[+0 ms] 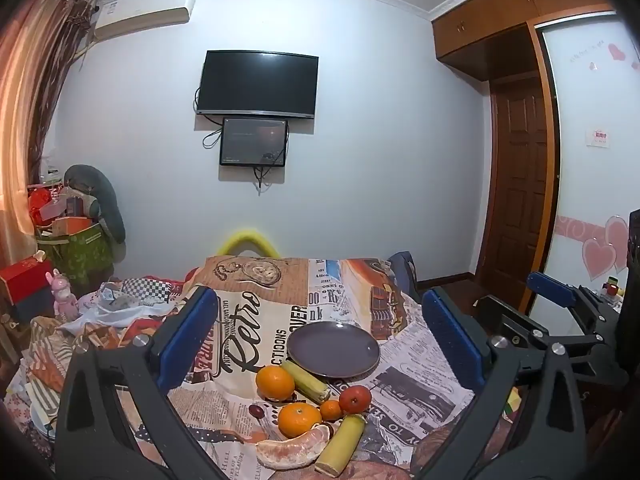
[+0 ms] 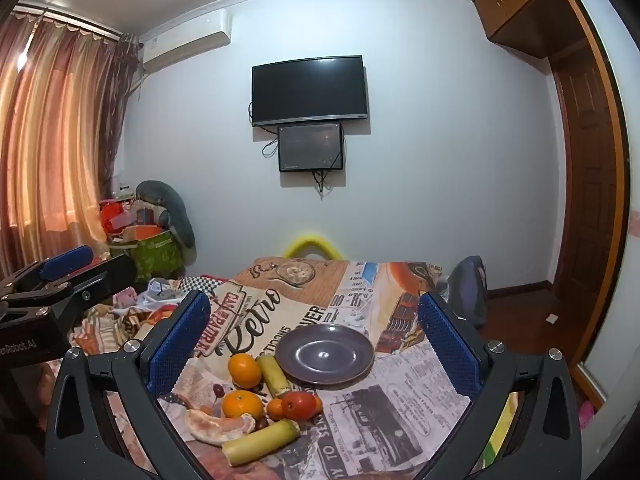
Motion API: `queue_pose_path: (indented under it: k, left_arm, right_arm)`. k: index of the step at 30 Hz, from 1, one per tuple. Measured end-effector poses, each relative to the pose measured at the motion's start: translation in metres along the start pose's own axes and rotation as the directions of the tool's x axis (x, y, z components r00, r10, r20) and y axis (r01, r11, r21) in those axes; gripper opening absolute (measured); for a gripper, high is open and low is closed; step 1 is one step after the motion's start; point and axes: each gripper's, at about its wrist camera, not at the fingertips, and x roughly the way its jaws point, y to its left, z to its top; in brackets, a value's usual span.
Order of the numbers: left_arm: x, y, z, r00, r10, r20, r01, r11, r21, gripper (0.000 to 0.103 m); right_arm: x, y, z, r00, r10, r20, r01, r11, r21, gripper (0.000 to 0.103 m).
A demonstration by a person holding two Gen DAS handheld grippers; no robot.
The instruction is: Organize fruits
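A dark purple plate (image 1: 333, 349) (image 2: 325, 354) lies bare on the newsprint tablecloth. In front of it sit a large orange (image 1: 275, 383) (image 2: 244, 370), a second orange (image 1: 299, 419) (image 2: 242, 404), a small tangerine (image 1: 331, 409), a red tomato-like fruit (image 1: 355, 399) (image 2: 299, 404), a peeled pomelo wedge (image 1: 294, 449) (image 2: 218, 426), two yellow-green cane pieces (image 1: 306, 380) (image 1: 341, 444) and a dark grape (image 1: 257, 411). My left gripper (image 1: 320, 336) is open and empty, above the pile. My right gripper (image 2: 316, 340) is open and empty too.
The tablecloth (image 1: 248, 320) covers a small table. A cluttered bed with cloths and a pink toy (image 1: 64, 296) is at the left, boxes and a green bag (image 1: 80, 248) behind. A blue chair back (image 2: 468, 284) stands at the table's right. The wall holds a TV (image 1: 258, 84).
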Motion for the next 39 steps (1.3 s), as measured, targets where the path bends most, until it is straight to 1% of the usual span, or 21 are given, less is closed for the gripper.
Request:
queue_pose_path:
  k: [2,7,8,9,10,23,39]
  left_arm:
    - [-0.001,-0.001,0.000,1.000,-0.004,0.010,0.004,1.000,0.017,0.103]
    - [-0.001,-0.004,-0.003,1.000,-0.009,0.007,0.009,1.000,0.016,0.103]
    - [-0.002,-0.005,-0.003,1.000,-0.008,0.008,0.008,1.000,0.017,0.103]
    - [-0.001,-0.004,-0.003,1.000,-0.009,0.003,0.009,1.000,0.016,0.103]
    - [-0.002,-0.004,-0.003,1.000,-0.009,0.004,0.009,1.000,0.015,0.103]
    - [0.004,0.003,-0.007,1.000,0.000,-0.013,0.000,1.000,0.015,0.103]
    - [0.006,0.005,-0.007,1.000,-0.001,-0.014,0.002,1.000,0.011,0.103]
  right_arm:
    - [0.000,0.000,0.000,1.000,-0.002,0.001,0.002,1.000,0.000,0.103]
    - [-0.002,-0.002,-0.001,1.000,-0.007,0.002,0.007,1.000,0.002,0.103]
    - [-0.009,-0.003,-0.001,1.000,-0.008,0.003,0.008,1.000,0.003,0.103]
    - [0.003,0.000,0.000,1.000,-0.003,-0.012,0.003,1.000,0.006,0.103]
    - [0.007,0.000,-0.001,1.000,-0.001,-0.022,0.001,1.000,0.006,0.103]
    - [0.006,-0.003,-0.004,1.000,-0.007,-0.022,0.007,1.000,0.015,0.103]
    - [0.005,-0.003,-0.001,1.000,-0.005,-0.019,0.006,1.000,0.017,0.103]
